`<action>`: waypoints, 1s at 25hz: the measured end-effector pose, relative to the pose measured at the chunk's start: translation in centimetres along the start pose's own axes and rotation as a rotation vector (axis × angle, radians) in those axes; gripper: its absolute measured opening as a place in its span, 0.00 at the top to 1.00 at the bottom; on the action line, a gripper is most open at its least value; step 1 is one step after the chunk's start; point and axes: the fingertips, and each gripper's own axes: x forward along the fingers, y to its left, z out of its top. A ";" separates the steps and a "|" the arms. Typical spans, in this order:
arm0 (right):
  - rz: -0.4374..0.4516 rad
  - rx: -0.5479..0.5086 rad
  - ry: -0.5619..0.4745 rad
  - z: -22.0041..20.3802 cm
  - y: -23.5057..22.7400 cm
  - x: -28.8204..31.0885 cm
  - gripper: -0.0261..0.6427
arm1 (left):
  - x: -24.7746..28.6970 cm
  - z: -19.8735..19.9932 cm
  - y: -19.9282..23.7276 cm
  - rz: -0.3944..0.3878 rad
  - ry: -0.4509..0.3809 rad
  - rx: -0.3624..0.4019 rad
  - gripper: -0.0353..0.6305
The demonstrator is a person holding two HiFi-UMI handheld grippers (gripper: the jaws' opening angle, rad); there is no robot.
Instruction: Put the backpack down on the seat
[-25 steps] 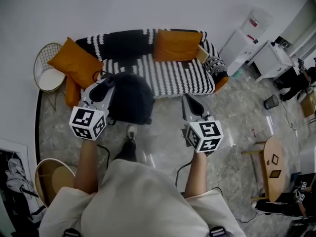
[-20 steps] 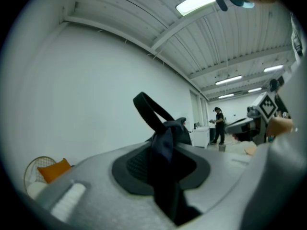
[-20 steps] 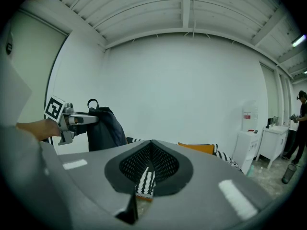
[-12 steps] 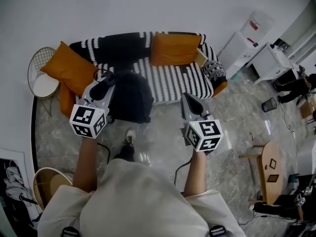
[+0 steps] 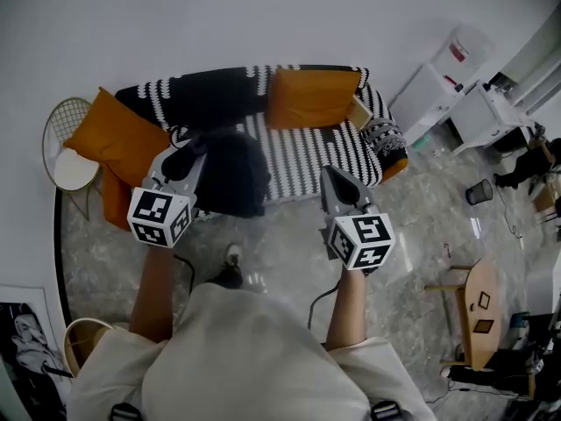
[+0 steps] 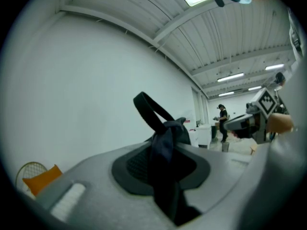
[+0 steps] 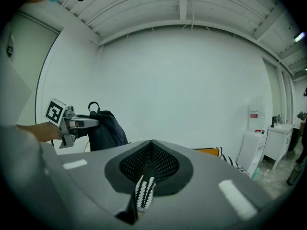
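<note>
A black backpack [image 5: 232, 174] hangs over the front left part of the black-and-white striped sofa [image 5: 307, 139]. My left gripper [image 5: 187, 153] is shut on the backpack's top strap [image 6: 163, 143], and the handle loop [image 6: 147, 108] sticks up past the jaws. The right gripper view shows the backpack [image 7: 106, 128] dangling from the left gripper [image 7: 72, 123] in front of the white wall. My right gripper [image 5: 331, 175] is held before the sofa's front edge, right of the bag. Its jaws stand together with nothing between them [image 7: 149, 157].
Orange cushions lie on the sofa's back [image 5: 311, 95] and left end [image 5: 114, 139]. A wire chair [image 5: 66, 152] stands at the left. A round wooden table [image 5: 478, 310] is at the right, a water dispenser [image 5: 456, 46] and white cabinet [image 5: 491, 117] behind. My shoe [image 5: 230, 266] is on the marble floor.
The person has stepped closer to the sofa. The backpack, still held by the left gripper, now hangs over the seat's front edge. The right gripper keeps its place beside it.
</note>
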 end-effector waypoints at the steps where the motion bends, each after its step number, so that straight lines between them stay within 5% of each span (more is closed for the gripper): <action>1: -0.001 0.002 0.003 0.2 -0.3 0.9 0.95 | 0.7 0.0 0.6 -0.001 0.003 -0.003 0.83; 25: -0.057 0.018 0.061 1.9 -5.3 15.4 0.95 | 14.2 -1.6 10.3 -0.070 0.037 -0.032 0.83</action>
